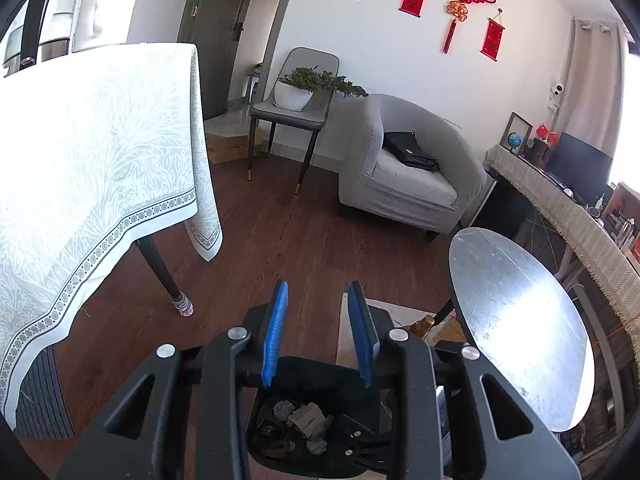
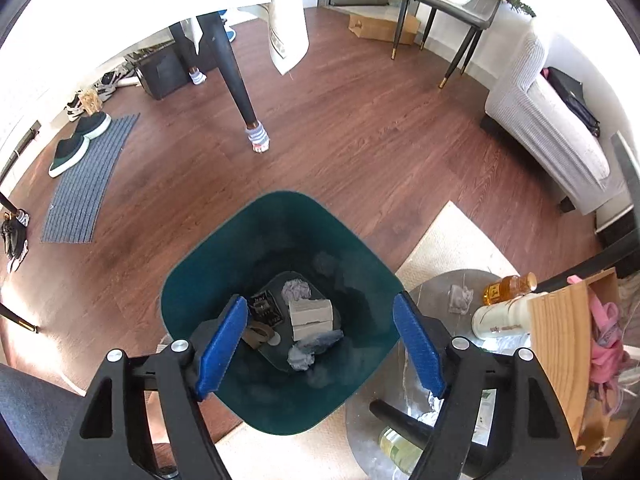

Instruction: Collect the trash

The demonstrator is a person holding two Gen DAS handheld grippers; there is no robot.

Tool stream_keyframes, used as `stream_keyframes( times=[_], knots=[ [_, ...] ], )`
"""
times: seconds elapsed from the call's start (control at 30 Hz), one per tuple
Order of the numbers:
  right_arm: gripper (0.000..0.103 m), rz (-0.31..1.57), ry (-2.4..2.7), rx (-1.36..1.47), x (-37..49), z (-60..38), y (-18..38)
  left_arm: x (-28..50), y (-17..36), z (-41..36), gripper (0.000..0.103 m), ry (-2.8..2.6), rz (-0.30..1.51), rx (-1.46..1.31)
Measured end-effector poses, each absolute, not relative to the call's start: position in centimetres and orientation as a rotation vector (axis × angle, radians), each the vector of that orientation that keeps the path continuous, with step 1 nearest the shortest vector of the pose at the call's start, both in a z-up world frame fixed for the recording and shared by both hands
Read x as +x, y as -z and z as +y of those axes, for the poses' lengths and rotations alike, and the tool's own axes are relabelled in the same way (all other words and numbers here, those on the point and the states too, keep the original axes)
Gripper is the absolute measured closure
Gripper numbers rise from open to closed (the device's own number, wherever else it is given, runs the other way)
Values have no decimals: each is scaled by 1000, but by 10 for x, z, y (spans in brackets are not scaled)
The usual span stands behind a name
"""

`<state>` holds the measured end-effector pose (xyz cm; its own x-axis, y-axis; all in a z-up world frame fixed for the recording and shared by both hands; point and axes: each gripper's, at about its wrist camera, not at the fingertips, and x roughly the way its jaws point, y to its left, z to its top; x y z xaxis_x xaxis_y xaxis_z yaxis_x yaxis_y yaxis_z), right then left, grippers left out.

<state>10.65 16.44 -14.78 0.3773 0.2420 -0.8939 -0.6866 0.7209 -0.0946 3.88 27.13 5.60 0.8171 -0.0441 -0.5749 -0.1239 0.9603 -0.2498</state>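
Standing on the wooden floor (image 2: 360, 152) at the corner of a pale rug (image 2: 448, 240), the dark green bin (image 2: 276, 240) holds crumpled paper (image 2: 296, 290), a small white box (image 2: 310, 314) and a dark wrapper (image 2: 265, 307). The right gripper (image 2: 320, 344) hangs above it, jaws apart and empty. The left gripper (image 1: 318, 334), jaws also apart with nothing between them, sits beside a round metal counter (image 1: 520, 320).

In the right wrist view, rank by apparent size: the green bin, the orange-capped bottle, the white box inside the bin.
1. green bin
2. white box
3. orange-capped bottle, close to the box, so that order is unsure.
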Motion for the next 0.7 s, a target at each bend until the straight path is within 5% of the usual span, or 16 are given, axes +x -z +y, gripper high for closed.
stream_keyframes(
  times=[0.27, 0.7],
  knots=[
    [31, 859, -647, -412, 89, 140, 83, 39, -60, 258, 68, -64, 611, -250],
    [31, 735, -445, -231, 88, 19, 22, 35, -53, 203, 26, -71, 608, -141]
  ],
)
